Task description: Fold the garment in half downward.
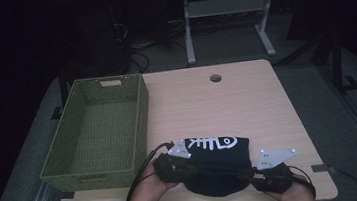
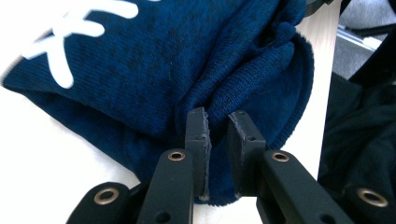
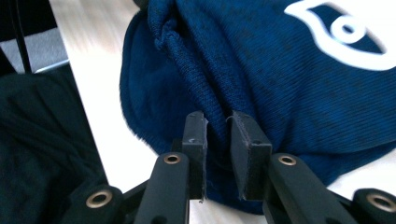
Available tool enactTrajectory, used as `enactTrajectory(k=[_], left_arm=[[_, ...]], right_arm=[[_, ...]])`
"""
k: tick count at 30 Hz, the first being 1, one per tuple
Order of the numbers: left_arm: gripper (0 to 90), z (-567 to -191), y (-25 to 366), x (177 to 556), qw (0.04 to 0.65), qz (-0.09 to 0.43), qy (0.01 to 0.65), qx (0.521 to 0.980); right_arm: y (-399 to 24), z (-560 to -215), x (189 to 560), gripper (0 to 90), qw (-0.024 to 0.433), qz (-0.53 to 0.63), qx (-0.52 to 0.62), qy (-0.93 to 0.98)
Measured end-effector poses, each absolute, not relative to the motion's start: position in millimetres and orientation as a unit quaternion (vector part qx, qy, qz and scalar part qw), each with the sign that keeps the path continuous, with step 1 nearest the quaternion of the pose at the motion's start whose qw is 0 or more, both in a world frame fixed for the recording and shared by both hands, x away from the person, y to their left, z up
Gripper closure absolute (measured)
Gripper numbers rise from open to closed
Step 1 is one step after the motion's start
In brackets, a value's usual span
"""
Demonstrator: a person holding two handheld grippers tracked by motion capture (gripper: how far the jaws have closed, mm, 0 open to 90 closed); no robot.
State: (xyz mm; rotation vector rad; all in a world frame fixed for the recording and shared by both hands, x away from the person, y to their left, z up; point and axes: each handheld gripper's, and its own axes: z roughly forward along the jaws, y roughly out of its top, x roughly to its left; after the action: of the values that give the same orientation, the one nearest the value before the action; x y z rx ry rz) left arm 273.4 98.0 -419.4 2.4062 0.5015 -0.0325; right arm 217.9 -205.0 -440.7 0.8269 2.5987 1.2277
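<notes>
A folded dark blue knit garment (image 1: 219, 160) with a white fish-skeleton print lies near the table's front edge. In the high view my left gripper (image 1: 192, 171) holds its left side and my right gripper (image 1: 248, 173) its right side, each with a hand behind it. In the left gripper view the gripper (image 2: 218, 119) is shut on a bunched fold of the garment (image 2: 140, 60). The right gripper view shows the same: the gripper (image 3: 218, 120) pinches a fold of the blue knit (image 3: 289, 84), its eye-shaped white print at the upper right.
An empty green woven basket (image 1: 90, 180) stands on the left part of the wooden table (image 1: 217, 106). A round cable hole (image 1: 215, 78) sits near the table's far edge. Beyond the table stand another desk's legs (image 1: 188, 29) on dark floor.
</notes>
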Motion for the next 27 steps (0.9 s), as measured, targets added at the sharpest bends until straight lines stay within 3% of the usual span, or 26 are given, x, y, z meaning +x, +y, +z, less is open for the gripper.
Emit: enactTrajectory(k=[14,20,27], left_arm=[[79.9,-440.1,92.7,264.1,0.300,-0.032,0.187,0.935],[74.3,-425.2,103.3,261.6,0.329,-0.040,0.197,0.923],[70.4,-399.2,118.0,261.6,0.369,-0.037,0.206,0.906]], right_arm=[[-196.1,-457.6,208.5,76.0,0.059,0.386,0.274,0.879],[-207.3,-449.3,207.3,69.0,0.062,0.402,0.275,0.871],[-229.0,-433.9,208.2,71.3,0.085,0.422,0.290,0.855]])
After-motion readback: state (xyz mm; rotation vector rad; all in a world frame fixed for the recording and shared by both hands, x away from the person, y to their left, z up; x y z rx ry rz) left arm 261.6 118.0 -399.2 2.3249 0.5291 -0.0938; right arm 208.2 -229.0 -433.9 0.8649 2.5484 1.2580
